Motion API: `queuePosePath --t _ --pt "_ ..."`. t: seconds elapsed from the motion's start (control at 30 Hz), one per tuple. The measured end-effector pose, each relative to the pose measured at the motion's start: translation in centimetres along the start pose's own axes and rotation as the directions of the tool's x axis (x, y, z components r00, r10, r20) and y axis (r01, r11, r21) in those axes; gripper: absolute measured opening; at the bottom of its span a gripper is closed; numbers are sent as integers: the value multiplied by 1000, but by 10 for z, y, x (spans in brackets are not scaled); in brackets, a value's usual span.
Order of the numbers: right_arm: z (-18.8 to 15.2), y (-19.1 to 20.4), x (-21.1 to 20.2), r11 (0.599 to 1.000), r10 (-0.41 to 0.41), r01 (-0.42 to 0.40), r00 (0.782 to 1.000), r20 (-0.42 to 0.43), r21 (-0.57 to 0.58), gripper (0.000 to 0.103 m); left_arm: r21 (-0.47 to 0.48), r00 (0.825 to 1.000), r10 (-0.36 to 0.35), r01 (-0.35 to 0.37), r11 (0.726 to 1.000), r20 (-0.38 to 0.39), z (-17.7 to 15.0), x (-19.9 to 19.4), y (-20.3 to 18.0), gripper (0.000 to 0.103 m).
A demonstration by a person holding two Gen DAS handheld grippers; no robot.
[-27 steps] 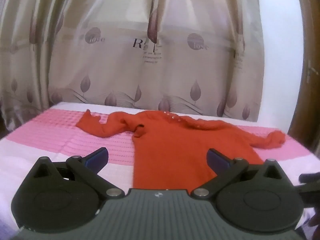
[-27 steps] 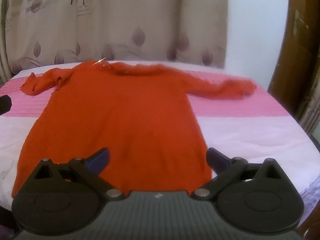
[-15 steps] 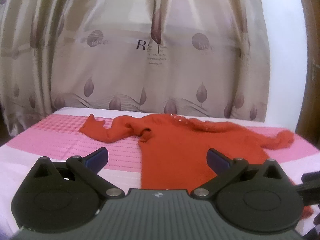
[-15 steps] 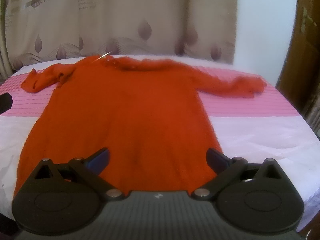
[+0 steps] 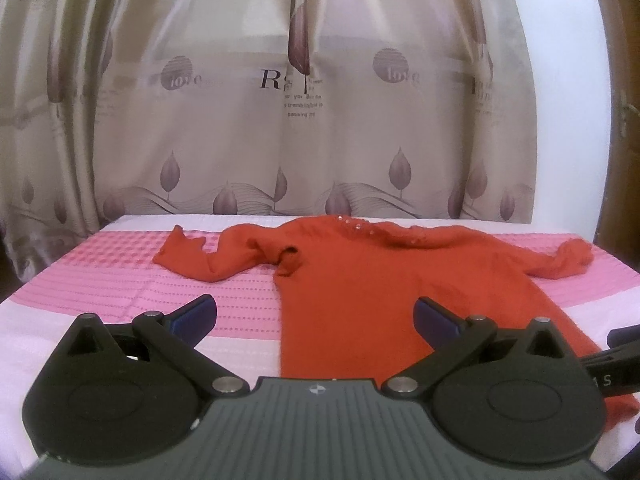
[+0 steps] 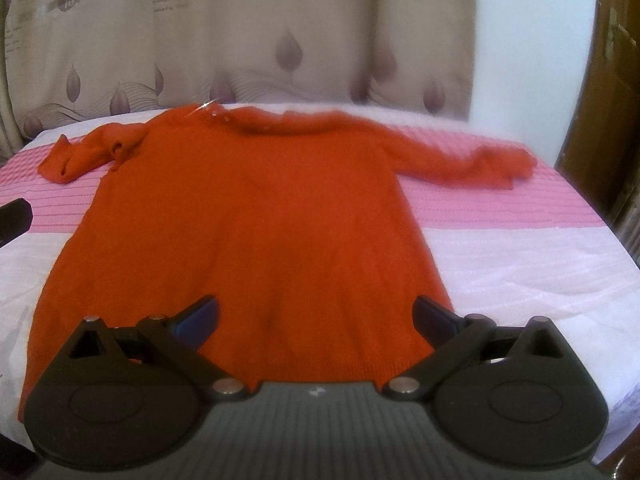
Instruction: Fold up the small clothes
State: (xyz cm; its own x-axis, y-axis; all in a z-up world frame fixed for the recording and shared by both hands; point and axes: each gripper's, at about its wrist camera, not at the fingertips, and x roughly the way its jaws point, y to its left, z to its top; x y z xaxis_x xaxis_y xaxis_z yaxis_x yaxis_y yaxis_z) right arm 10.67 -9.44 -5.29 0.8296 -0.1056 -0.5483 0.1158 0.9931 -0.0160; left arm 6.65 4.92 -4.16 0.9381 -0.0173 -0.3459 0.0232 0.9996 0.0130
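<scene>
Right wrist view: your right tool (image 6: 316, 316) and left tool (image 5: 314, 314) gape wide, empty. Red sweater (image 6: 248, 216) soft, light, limp; pinch sleeve cuff (image 6: 516, 160) beside curtain (image 6: 280, 32).

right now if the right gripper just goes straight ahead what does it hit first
Most likely the red sweater: the open right gripper points over its lower body, which lies flat on the pink bedspread. Its height above the fabric is unclear.

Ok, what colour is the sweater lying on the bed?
The sweater is plain orange-red, clearest in the right wrist view.
</scene>
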Motion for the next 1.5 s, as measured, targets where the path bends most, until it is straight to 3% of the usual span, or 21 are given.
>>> queuePosePath --t 0.73,0.93,1.1,1.3,1.37,1.5 --pt "0 1 13 1000 19 -19 999 -28 9 103 31 1000 -4 5 999 -27 -1 15 -5 103" --pt "0 -1 15 1000 22 -22 999 -41 2 103 41 999 48 -47 998 -25 2 26 5 103" --pt "-1 0 13 999 35 -35 999 -40 -8 103 39 990 132 -130 991 -55 19 59 42 103" --pt "-4 2 17 998 58 -58 997 -51 -1 103 -21 969 222 -225 974 -113 43 127 120 102" --pt "-6 3 20 998 62 -62 996 -60 3 103 -57 969 205 -215 975 -141 48 152 149 96" --pt "-10 5 28 998 61 -62 995 -85 -3 103 -136 973 135 -162 977 -188 61 197 196 96"
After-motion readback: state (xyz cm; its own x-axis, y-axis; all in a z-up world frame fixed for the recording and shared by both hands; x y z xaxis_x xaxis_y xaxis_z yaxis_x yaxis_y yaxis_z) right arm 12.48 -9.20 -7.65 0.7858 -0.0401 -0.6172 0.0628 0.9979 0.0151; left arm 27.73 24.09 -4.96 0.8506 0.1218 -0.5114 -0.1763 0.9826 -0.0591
